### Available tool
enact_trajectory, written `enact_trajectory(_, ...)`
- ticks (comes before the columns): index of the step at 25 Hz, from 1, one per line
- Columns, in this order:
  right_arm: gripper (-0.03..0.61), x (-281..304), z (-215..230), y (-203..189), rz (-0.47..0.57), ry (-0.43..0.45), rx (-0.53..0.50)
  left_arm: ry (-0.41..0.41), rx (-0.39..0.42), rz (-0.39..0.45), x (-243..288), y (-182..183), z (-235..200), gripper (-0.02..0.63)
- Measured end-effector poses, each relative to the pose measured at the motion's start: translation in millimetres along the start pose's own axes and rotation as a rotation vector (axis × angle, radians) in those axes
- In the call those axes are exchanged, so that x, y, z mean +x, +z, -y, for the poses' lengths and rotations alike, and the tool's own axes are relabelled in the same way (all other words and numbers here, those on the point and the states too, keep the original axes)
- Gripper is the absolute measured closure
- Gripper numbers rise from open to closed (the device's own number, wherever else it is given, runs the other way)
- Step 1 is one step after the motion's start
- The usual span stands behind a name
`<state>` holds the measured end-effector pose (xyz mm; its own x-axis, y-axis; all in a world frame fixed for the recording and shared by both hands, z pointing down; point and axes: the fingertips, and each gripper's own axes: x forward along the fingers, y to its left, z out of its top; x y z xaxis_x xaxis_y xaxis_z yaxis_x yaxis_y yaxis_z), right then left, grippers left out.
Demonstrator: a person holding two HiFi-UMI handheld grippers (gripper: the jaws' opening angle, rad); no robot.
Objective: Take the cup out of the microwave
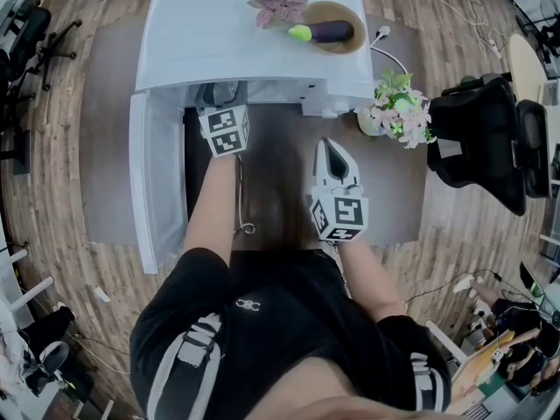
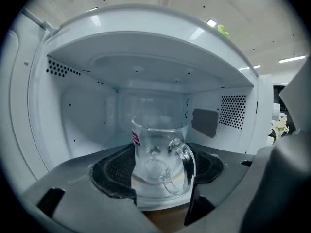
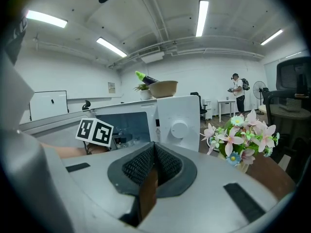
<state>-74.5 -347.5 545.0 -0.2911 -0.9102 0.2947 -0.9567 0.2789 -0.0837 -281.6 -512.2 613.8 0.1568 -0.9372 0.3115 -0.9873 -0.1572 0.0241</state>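
Note:
A clear glass cup with a handle stands on the turntable inside the white microwave. The handle faces right and toward me. My left gripper reaches into the cavity, and its pads meet the cup's wall on one side and the handle on the other. From the head view only its marker cube shows at the oven's mouth. My right gripper hangs shut and empty over the table in front of the microwave, right of the opening, its pads pressed together.
The microwave door swings open to the left. A bowl with an eggplant and a pink plant sit on top. A flower pot stands at the oven's right on the brown table. A black chair is further right.

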Motion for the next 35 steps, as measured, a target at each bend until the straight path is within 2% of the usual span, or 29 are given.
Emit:
enact_trajectory(10,0.58,-9.3,-8.5,7.5,0.027,0.038,0.006,-0.057,-0.008,0.046,-46.3,-4.9,14.8,0.311)
enact_trajectory(17,0.58,-23.5,-17.1,20.2,0.063,0.082,0.005,-0.079,0.03,0.086,-95.2,9.1,28.9,0.311)
enact_trajectory(23,0.58,-38.4,-22.6,35.4,0.109,0.128,0.021,-0.076,0.042,0.115,-148.7,31.5,42.2,0.311)
enact_trajectory(27,0.58,-48.9,-35.1,52.0,0.156,0.189,0.014,-0.066,0.059,0.14,-191.6,50.1,48.5,0.311)
enact_trajectory(31,0.58,-61.9,-48.4,67.5,0.208,0.25,0.018,-0.065,0.078,0.147,-233.7,57.1,57.4,0.311)
enact_trajectory(35,0.58,-73.6,-59.2,79.6,0.246,0.276,0.01,-0.065,0.063,0.145,-269.1,58.5,64.4,0.311)
